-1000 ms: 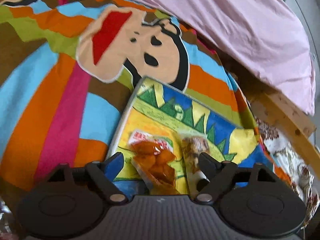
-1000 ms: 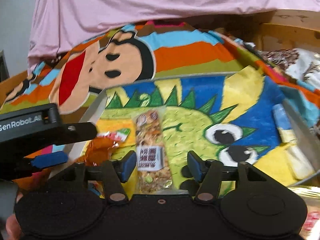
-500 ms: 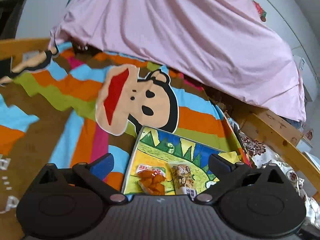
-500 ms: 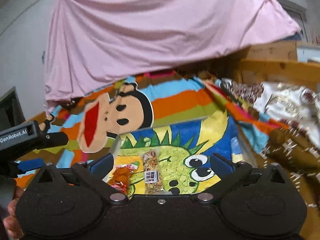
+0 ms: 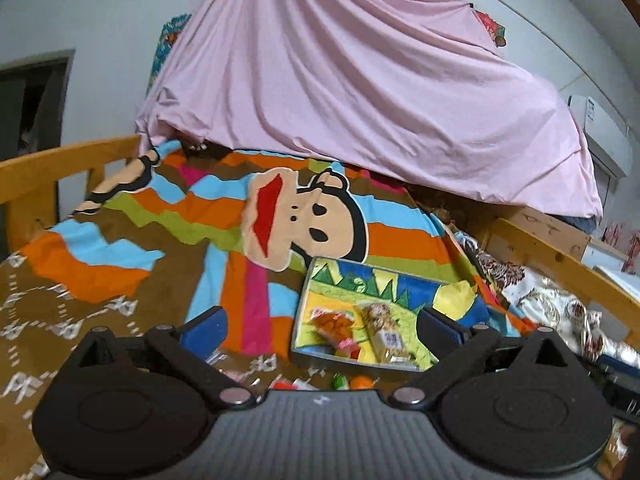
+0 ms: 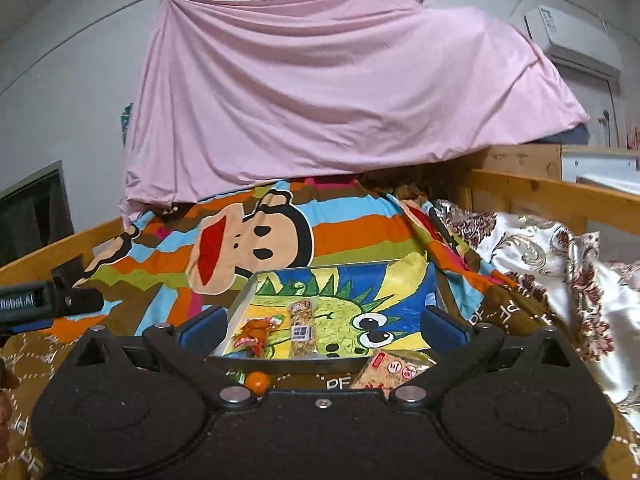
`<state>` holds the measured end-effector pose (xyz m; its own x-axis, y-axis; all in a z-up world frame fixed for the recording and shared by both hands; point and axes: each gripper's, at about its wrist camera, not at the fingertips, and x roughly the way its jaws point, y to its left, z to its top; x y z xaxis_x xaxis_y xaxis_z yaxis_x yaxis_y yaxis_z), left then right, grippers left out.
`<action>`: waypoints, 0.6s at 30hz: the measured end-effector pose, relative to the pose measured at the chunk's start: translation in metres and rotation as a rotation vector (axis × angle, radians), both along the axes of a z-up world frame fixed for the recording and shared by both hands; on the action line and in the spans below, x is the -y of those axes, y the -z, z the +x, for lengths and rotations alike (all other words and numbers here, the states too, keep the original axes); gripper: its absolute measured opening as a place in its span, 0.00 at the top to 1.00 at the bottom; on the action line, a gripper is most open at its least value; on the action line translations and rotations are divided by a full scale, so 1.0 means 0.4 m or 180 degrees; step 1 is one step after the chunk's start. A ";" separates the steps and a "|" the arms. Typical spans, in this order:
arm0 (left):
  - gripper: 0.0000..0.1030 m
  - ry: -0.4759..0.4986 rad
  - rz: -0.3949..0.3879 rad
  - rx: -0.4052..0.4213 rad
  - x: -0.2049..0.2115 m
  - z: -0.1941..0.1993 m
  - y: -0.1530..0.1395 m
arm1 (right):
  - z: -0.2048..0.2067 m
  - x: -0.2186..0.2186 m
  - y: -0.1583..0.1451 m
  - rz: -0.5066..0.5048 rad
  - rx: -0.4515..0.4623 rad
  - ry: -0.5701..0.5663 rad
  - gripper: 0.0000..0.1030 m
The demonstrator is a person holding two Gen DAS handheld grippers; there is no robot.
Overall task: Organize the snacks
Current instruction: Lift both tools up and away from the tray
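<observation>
Two snack packets lie side by side in the tray: an orange packet on the left and a nut bar on the right. The tray rests on a striped blanket. Another snack pack lies just outside the tray's near edge. Left gripper and right gripper both hang above, fully spread and empty.
</observation>
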<state>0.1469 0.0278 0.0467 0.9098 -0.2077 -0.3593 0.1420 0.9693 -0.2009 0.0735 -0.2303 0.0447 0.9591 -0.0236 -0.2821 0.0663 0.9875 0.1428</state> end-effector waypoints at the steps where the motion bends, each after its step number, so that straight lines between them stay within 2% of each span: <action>1: 0.01 -0.0002 0.0033 -0.0009 -0.005 -0.019 0.005 | -0.017 -0.004 -0.002 -0.0022 0.0013 -0.0006 0.01; 5: 0.01 -0.0038 0.0191 -0.0102 -0.017 -0.081 0.022 | -0.074 -0.015 0.001 -0.0056 -0.0012 -0.0051 0.01; 10: 0.01 -0.0042 0.0205 -0.0178 -0.037 -0.155 0.039 | -0.127 -0.024 0.011 -0.0049 -0.0109 -0.0062 0.01; 15: 0.01 -0.0047 0.0332 -0.0307 -0.046 -0.195 0.057 | -0.167 -0.043 0.024 -0.0093 -0.0200 -0.0112 0.01; 18: 0.01 -0.0070 0.0411 -0.0389 -0.044 -0.203 0.061 | -0.169 -0.056 0.045 -0.0044 -0.0351 -0.0148 0.01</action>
